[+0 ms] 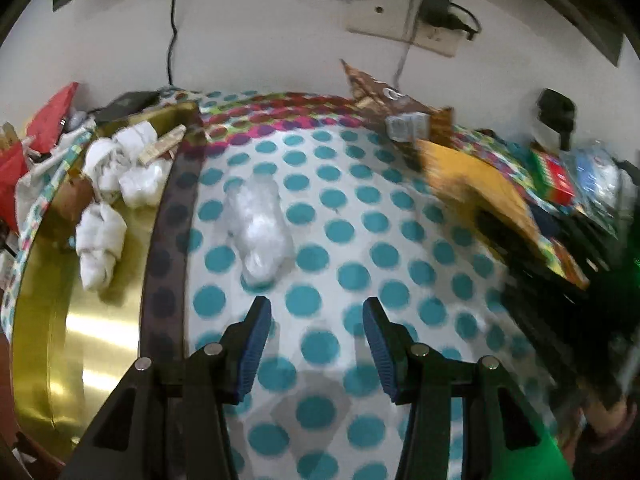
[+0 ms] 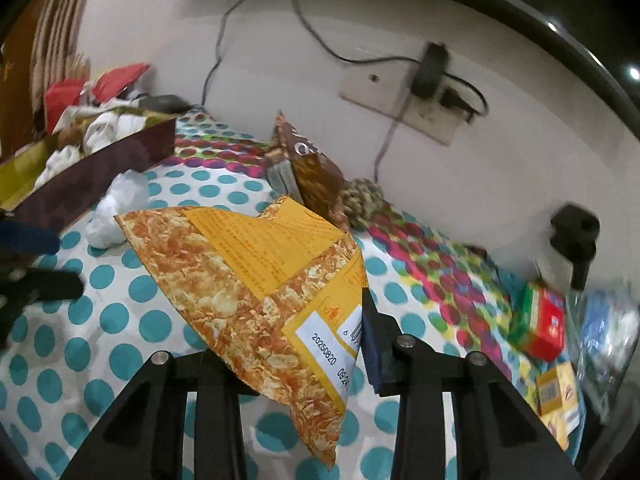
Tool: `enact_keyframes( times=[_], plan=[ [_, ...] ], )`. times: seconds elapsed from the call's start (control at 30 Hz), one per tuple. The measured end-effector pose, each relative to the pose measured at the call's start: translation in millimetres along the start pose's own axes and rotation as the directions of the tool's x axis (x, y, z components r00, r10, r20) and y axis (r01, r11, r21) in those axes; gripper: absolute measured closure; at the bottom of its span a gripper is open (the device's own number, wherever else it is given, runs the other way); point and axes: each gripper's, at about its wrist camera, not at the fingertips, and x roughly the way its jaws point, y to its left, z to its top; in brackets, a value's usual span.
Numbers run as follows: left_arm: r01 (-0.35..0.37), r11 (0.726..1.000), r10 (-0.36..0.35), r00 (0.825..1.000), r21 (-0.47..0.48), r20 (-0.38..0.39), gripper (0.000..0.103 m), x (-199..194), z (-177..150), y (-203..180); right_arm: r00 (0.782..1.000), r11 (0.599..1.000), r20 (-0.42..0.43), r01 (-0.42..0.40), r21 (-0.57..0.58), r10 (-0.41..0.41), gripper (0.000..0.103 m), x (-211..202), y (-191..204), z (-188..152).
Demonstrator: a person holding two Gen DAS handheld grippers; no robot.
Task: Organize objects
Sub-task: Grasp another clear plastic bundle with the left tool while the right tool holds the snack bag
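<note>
My right gripper (image 2: 304,344) is shut on a flat yellow and orange snack bag (image 2: 256,276) and holds it above the dotted tablecloth (image 2: 120,320). The same bag shows blurred in the left wrist view (image 1: 472,184), at the right. My left gripper (image 1: 316,332) is open and empty, low over the cloth. Just beyond its fingertips lies a crumpled clear plastic bag (image 1: 260,228), also seen in the right wrist view (image 2: 116,208). A gold box (image 1: 80,280) with a dark wall stands at the left and holds several white wads (image 1: 100,240).
A brown snack bag (image 2: 312,172) leans against the wall at the back. A red and green carton (image 2: 540,324), a small yellow box (image 2: 556,400) and a clear bag (image 2: 608,328) lie at the right. Red packets (image 1: 48,120) sit behind the gold box. A wall socket (image 2: 400,108) has cables.
</note>
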Motion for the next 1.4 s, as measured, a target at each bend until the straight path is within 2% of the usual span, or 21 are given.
enact_keyframes(
  times=[0.1,0.27,0.43,0.73,0.87,1.1,1.2,1.4],
  plan=[
    [-0.033,0.999,0.033,0.999,-0.003,0.006,0.054,11.3,9.1,2.3,1.000,0.999,0.006,-0.007,0.050,0.007,0.069,-3.4,-9.6,-3.1],
    [-0.088,0.996,0.088,0.996,0.000,0.008,0.054,30.4,22.9,2.7,1.000,0.999,-0.002,-0.016,0.047,0.016,0.069,-2.6,-9.5,-3.3],
    [-0.089,0.996,0.089,0.996,-0.023,0.019,0.054,39.3,33.2,4.1,0.998,0.994,-0.006,-0.065,0.093,0.066,0.069,-0.6,-18.4,-4.5],
    [-0.155,0.983,0.159,0.987,-0.097,0.030,0.054,42.1,30.6,13.1,0.995,0.990,-0.013,-0.096,0.099,0.098,0.069,1.4,-19.7,-4.7],
    [-0.111,0.977,0.112,0.994,-0.185,-0.005,0.054,47.7,21.1,23.1,0.994,0.987,-0.010,-0.111,0.116,0.112,0.069,2.2,-23.1,-5.1],
    [-0.156,0.978,0.161,0.987,-0.140,0.024,0.054,52.6,30.0,11.1,0.993,0.988,-0.019,-0.113,0.107,0.116,0.069,3.9,-19.8,-4.2],
    [-0.206,0.968,0.215,0.975,-0.142,0.057,0.054,55.6,41.1,8.4,0.992,0.986,-0.021,-0.121,0.111,0.124,0.068,4.6,-19.8,-3.6],
    [-0.220,0.967,0.229,0.972,-0.131,0.055,0.054,73.3,61.6,9.7,0.991,0.987,-0.030,-0.124,0.104,0.127,0.068,5.6,-19.2,-3.2]
  ],
)
